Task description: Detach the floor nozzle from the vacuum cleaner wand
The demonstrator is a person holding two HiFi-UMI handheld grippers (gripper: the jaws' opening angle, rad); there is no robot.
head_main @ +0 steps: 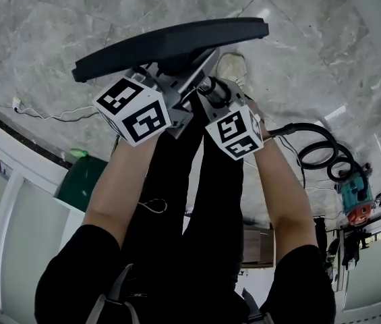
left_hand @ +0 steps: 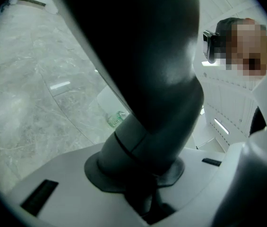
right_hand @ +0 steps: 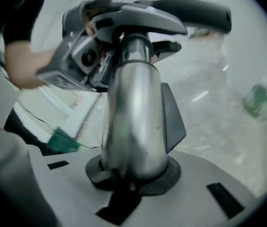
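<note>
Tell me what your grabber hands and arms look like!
The left gripper and right gripper each carry a white cube printed with black square markers. Seen up close, each body is pale grey with small black slots and a dark grey round pad. The person wears short black sleeves, so the forearms are bare.

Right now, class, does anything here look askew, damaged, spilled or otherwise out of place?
Nothing spilled or damaged. Only the floor nozzle looks askew: tilted up off the floor, left tool clamped on its neck, right tool on the silver wand.
</note>
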